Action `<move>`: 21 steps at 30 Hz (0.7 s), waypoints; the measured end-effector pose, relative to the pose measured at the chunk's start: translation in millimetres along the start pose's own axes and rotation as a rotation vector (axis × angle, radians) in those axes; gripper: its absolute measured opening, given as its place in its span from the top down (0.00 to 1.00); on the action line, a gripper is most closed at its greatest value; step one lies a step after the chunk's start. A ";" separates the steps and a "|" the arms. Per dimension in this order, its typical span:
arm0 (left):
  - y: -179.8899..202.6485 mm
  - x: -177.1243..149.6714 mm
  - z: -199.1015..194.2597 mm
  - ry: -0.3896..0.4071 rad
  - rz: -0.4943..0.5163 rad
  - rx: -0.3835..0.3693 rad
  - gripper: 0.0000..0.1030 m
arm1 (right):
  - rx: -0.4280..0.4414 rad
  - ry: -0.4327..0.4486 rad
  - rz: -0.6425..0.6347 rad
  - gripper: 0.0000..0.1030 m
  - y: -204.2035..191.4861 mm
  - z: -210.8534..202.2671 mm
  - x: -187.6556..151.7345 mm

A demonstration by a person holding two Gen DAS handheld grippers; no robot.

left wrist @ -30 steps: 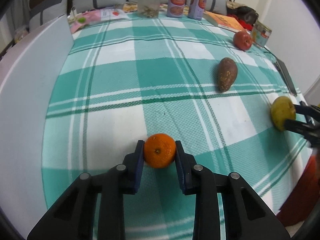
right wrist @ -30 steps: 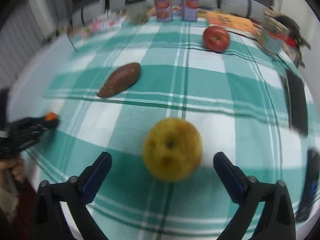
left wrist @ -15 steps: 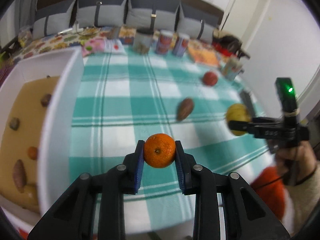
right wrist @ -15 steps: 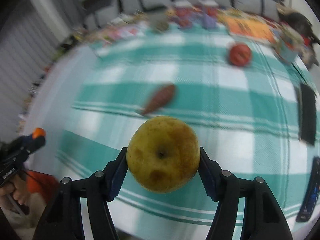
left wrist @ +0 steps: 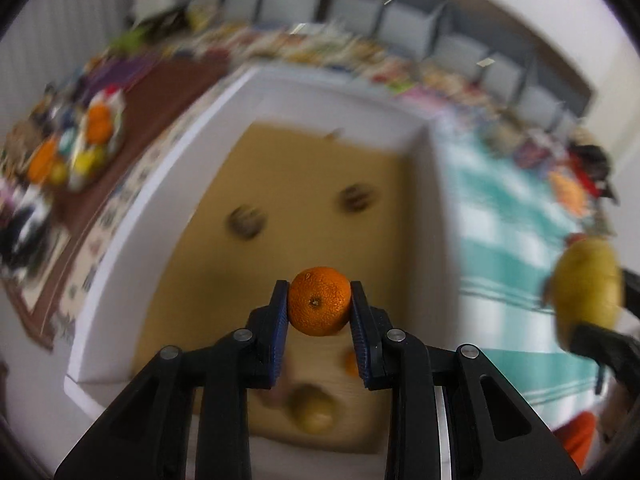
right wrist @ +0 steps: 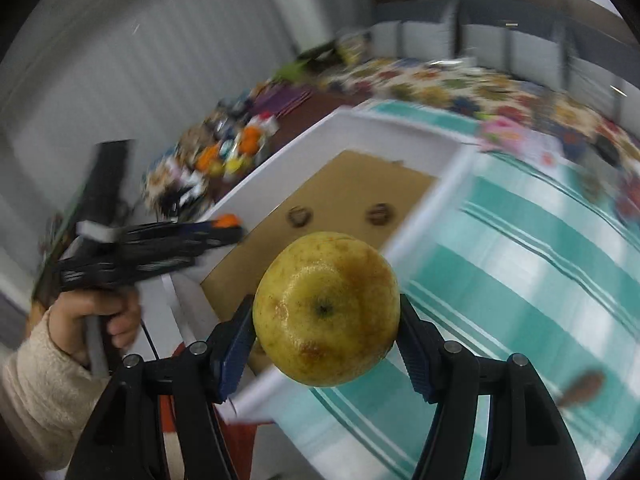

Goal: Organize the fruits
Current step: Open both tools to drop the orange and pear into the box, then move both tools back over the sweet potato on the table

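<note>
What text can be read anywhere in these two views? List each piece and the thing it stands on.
No text can be read in either view.
Printed strip along the outer wall of the white rectangular tray: dark marks, too blurred to read.
Colourful packets and papers along the far edge of the table: print smeared by motion, unreadable.
Round orange mandarin and yellow-green pear-like fruit: no labels.

Teal-and-white checked cloth (right wrist: 520, 240) covers the counter. Grey cushions (left wrist: 400, 20) line the far wall. Blurred colourful clutter (left wrist: 76, 148) sits on a brown surface (left wrist: 160, 92) at left. Floral fabric (right wrist: 440, 84) beyond the cloth.
</note>
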State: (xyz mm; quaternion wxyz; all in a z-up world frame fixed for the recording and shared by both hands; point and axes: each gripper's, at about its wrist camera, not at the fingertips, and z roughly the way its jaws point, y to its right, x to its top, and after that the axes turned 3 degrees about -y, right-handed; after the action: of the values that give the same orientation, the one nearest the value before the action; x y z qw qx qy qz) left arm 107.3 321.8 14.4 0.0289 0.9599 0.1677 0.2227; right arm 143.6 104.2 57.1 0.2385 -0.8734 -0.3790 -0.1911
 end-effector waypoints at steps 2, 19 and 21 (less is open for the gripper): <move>-12.7 7.2 32.7 -0.060 -0.019 0.032 0.72 | -0.055 -0.064 -0.080 0.36 -13.5 44.0 18.8; -13.0 16.0 71.9 -0.083 -0.104 0.135 0.31 | -0.203 -0.215 -0.123 0.33 1.7 134.4 47.6; -3.8 12.9 50.3 -0.008 -0.101 0.131 0.26 | -0.200 -0.130 -0.101 0.28 6.6 103.0 50.3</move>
State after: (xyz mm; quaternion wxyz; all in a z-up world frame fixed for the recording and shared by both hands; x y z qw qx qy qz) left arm 139.0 330.7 -26.0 -0.0220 0.9510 0.2300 0.2055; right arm 196.5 186.8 -2.6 0.1152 -0.8832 -0.4163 -0.1828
